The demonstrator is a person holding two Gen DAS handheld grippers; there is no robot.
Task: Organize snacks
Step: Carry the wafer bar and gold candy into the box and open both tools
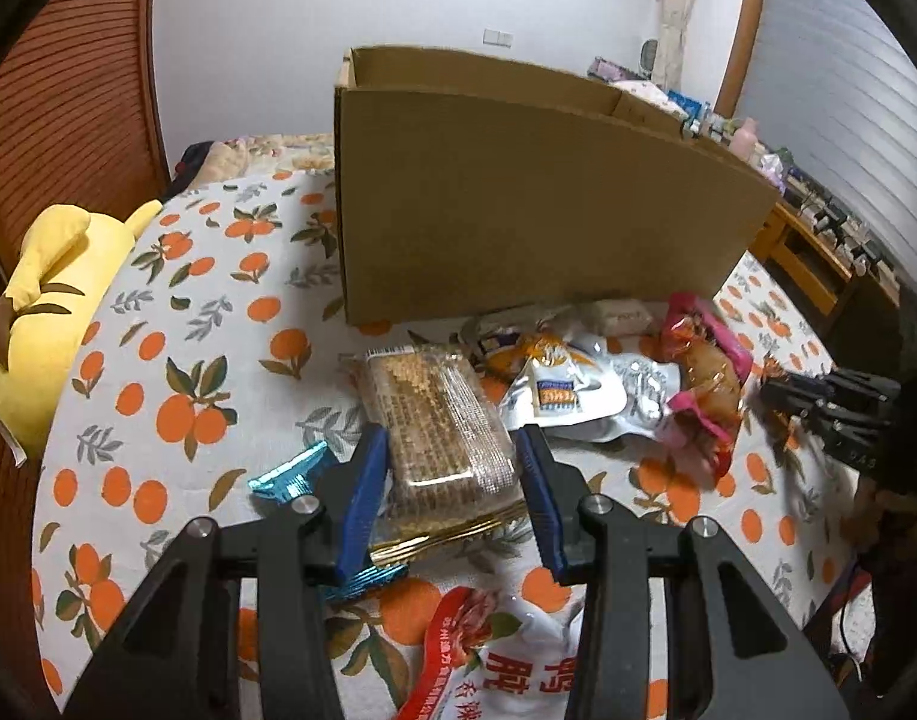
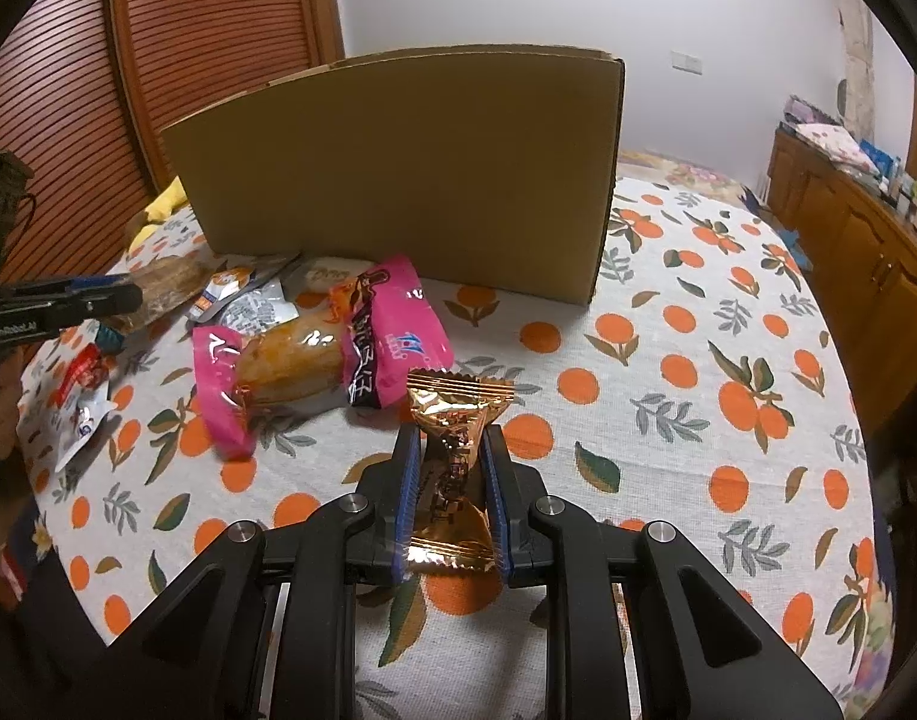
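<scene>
1. Left wrist view: The left hand-held gripper [image 1: 452,468] has its two blue fingers [image 1: 362,498] on each side of the clear cracker pack [image 1: 440,420]. The fingers sit right at the pack's sides, but I cannot tell if they are squeezing it yet. The pack lies on the bed [image 1: 218,312], near the front of the cardboard box [image 1: 518,204]. A blue candy [image 1: 290,474] lies just beside the left finger. The finger could catch it and drag it along. The pack is wide and slippery, so it could slide out when it goes up. The box wall is tall, so a low lift could bump it.

2. Right wrist view: The right hand-held gripper [image 2: 452,480] is clenched on a gold candy wrapper [image 2: 455,468], up over the bed. The fingers pinch the thin middle of the wrapper. It is shiny and crinkly, so it could slip or twist loose. The pink snack bag [image 2: 320,348] lies close on the left. A low swing to the box could knock it.
</scene>
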